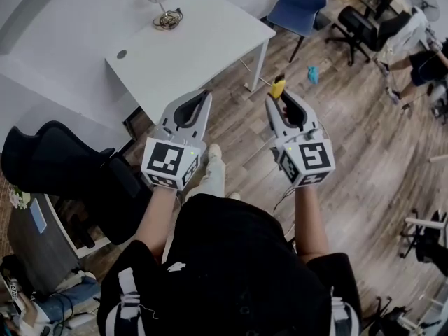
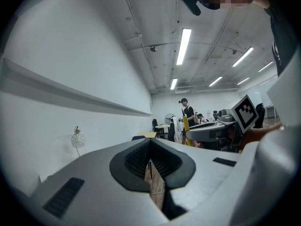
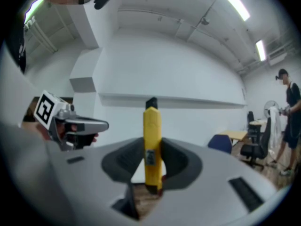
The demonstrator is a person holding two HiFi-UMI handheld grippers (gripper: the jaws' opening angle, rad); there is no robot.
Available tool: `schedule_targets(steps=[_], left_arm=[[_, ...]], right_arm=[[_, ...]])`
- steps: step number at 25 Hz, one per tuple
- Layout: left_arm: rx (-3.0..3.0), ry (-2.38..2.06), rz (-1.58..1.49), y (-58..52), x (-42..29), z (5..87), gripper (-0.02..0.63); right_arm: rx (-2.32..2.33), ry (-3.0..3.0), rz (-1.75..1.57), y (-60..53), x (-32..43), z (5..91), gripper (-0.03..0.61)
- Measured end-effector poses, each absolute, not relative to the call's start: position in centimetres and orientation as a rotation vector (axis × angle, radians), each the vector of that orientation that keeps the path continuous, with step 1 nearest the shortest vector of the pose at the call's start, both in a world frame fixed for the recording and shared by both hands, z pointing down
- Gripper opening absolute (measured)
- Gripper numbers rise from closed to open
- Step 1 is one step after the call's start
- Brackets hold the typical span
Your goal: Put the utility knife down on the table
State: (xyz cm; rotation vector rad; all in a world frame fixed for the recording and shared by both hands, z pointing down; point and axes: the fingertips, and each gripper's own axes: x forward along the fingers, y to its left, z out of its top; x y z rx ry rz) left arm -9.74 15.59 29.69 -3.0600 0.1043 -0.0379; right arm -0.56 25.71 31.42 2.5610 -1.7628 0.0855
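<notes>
Right gripper view: the right gripper is clamped on the yellow utility knife, which stands upright between the dark pads, its black tip rising past the jaws. Head view: the knife is held above the wooden floor, near the corner of the white table but apart from it. The left gripper holds nothing; its jaws appear closed together at the tips.

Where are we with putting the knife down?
Done: the right tongs are clamped on the yellow utility knife. In hand: it hangs over the wood floor, beside the white table, not above it. Left: carry it over the tabletop, set it down and release. The left tongs are shut, empty.
</notes>
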Motion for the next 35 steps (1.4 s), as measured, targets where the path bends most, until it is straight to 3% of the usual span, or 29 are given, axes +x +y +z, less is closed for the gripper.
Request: schedule_targets(steps=[35], left_arm=[[-3.14,0.014,-0.042,-6.5,7.5,30.6,0.015]], right_arm=[[2.523,-1.685,0.178,3.7,15.0,32.7,0.137]])
